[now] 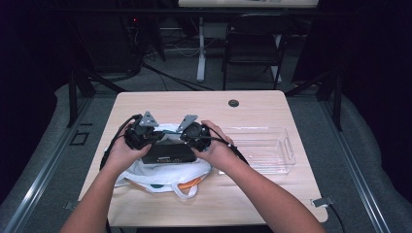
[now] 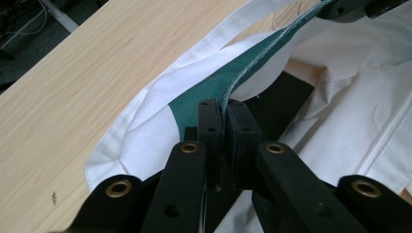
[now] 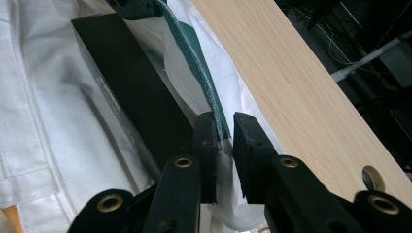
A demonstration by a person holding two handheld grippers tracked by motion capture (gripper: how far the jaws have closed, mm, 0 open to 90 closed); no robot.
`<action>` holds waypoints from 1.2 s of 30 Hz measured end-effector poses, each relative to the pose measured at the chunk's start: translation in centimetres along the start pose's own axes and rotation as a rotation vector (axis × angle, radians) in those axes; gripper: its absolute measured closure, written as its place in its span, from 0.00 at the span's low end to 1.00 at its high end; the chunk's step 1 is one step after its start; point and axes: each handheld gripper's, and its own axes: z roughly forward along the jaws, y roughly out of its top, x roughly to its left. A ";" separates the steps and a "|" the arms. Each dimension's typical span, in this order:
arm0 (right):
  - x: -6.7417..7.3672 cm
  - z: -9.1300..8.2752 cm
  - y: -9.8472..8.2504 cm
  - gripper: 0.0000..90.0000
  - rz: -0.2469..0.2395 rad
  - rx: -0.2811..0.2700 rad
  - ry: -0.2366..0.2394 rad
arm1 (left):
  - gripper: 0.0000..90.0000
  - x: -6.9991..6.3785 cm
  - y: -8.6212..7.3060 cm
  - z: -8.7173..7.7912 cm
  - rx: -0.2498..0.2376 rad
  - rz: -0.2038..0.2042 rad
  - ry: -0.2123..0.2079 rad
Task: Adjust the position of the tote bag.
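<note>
Cloth, wood, plastic and matt black

The bag (image 1: 160, 175) is white woven cloth, soft and creased, with a green stitched hem (image 2: 233, 80) and an orange strap (image 1: 187, 184). The box (image 3: 128, 87) inside it is black, smooth and faintly glossy. The table (image 1: 194, 104) looks like pale wood-grain laminate, smooth and matt. The tray (image 1: 272, 150) is clear, glossy plastic. The gripper (image 2: 222, 127) jaws are matt black plastic with brass-coloured rivets; a grey metal plate (image 1: 147, 119) tops each gripper.
</note>
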 end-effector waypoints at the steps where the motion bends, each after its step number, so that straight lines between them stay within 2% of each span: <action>1: -0.1 0.2 0.0 0.90 -0.002 0.000 -0.005 | 0.95 0.0 0.0 0.1 0.000 -0.001 0.000; 15: -0.8 1.3 0.0 0.93 -0.004 0.028 -0.022 | 0.94 0.2 0.2 1.0 0.012 -0.013 -0.005; 18: -0.8 1.4 0.0 0.93 -0.003 0.033 -0.027 | 0.91 0.2 0.2 0.9 0.009 -0.020 -0.004; 19: -0.9 1.5 0.0 0.93 -0.001 0.033 -0.028 | 0.84 0.3 0.2 0.8 0.007 -0.021 0.001; 20: -0.9 1.5 0.0 0.93 -0.001 0.033 -0.028 | 0.84 0.4 0.2 0.6 0.005 -0.024 0.007; 21: -0.9 1.6 -0.1 0.93 0.007 0.030 -0.027 | 0.79 0.5 0.1 0.2 -0.004 -0.031 0.013; 25: -1.0 1.7 -0.1 0.93 0.014 0.030 -0.028 | 0.72 0.6 0.0 -0.6 -0.009 -0.035 0.021; 28: -1.1 1.7 0.0 0.93 0.017 0.031 -0.026 | 0.61 0.7 -0.1 -1.4 -0.005 -0.034 0.023; 30: -1.1 1.7 0.0 0.93 0.017 0.030 -0.026 | 0.59 0.9 -0.4 -2.0 0.005 -0.029 0.031; 32: -1.1 1.7 0.0 0.93 0.019 0.028 -0.027 | 0.58 1.3 -1.0 -2.7 0.015 -0.040 0.036; 36: -1.1 1.7 0.1 0.93 0.022 0.030 -0.023 | 0.57 1.8 -1.9 -2.9 0.031 -0.053 0.052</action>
